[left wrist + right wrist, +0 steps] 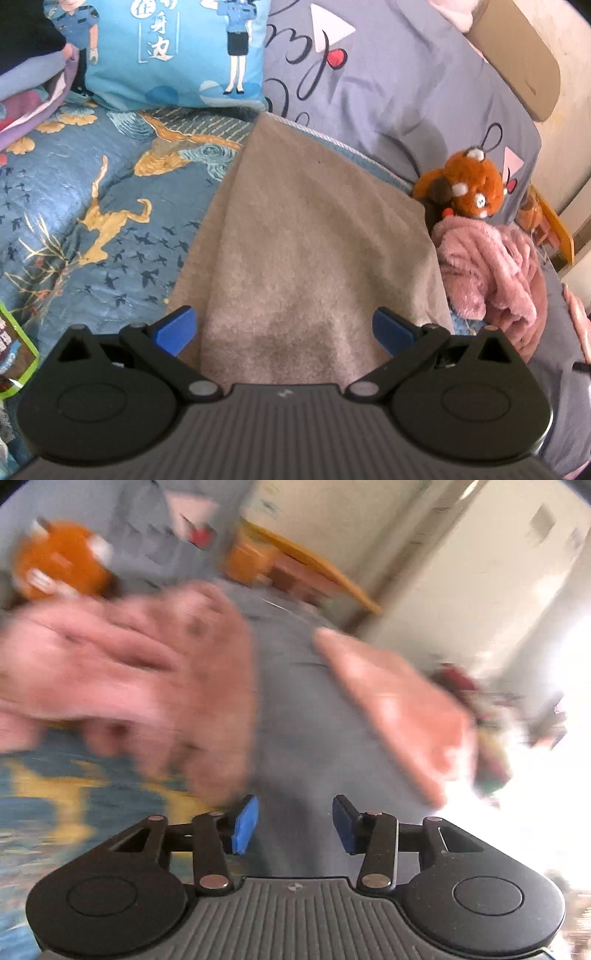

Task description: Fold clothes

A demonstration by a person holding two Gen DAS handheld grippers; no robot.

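A beige garment (317, 236) is seen laid flat, doubled, on the bed (92, 221); a pink fleece garment (487, 266) is heaped unfolded beside it. Left gripper (284, 328) and right gripper (293, 823) are both spread, empty.

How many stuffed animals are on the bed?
1: an orange plush toy sits at the right beside the grey pillow, just above the pink fluffy garment. The right wrist view shows the same toy, blurred. Others may be hidden.
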